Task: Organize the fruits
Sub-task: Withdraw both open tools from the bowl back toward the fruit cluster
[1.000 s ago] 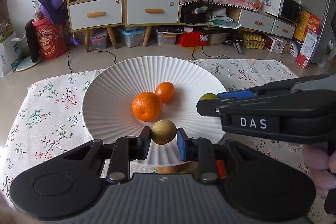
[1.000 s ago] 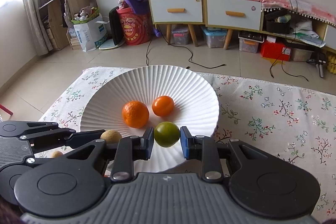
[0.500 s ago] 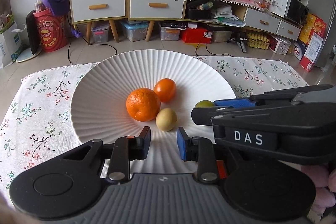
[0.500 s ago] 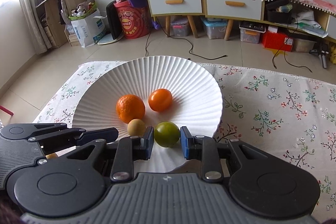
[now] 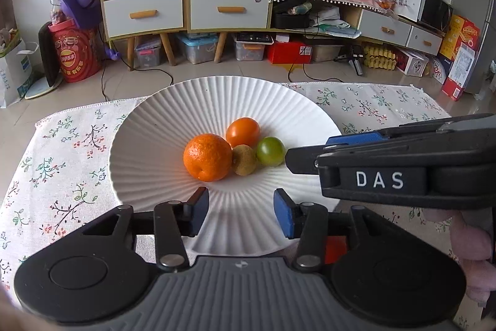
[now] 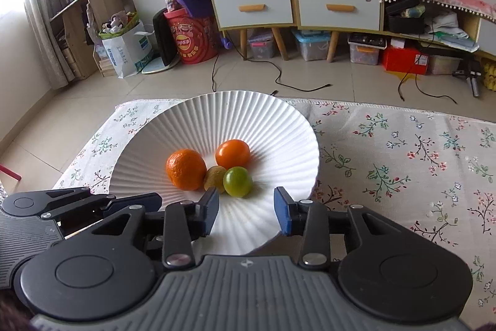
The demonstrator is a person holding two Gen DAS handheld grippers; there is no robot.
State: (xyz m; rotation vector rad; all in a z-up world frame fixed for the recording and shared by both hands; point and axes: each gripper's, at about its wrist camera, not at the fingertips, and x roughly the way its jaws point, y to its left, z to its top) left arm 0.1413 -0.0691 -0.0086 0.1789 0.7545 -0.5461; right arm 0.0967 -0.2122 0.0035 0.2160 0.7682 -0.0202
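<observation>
White and ribbed like a fan, wide shallow plate set on a floral cloth, four fruits clustered at its centre. Both tools tilted downward toward the plate from its near rim. Left gripper hovering over the near slope of the plate, jaws opening, blue pads apart with nothing between them. Right gripper alongside, over the near rim, jaws likewise opening and holding nothing; seen from the left wrist as a black body lettered "DAS" reaching in from the right of the plate. Pink-sleeved hand partly visible behind it.

Inside the plate: dimpled, matte orange at the left of the cluster; smooth, glossy orange tomato behind it toward the far rim; small, dull brownish-green kiwi in the middle, touching the orange; shiny round green fruit at the right of the cluster, touching the kiwi. Green fruit just beyond the right gripper's pads, not between them.

Beyond the plate's far rim: tiled floor, trailing black cables, wooden cabinet with white drawers and orange handles.
</observation>
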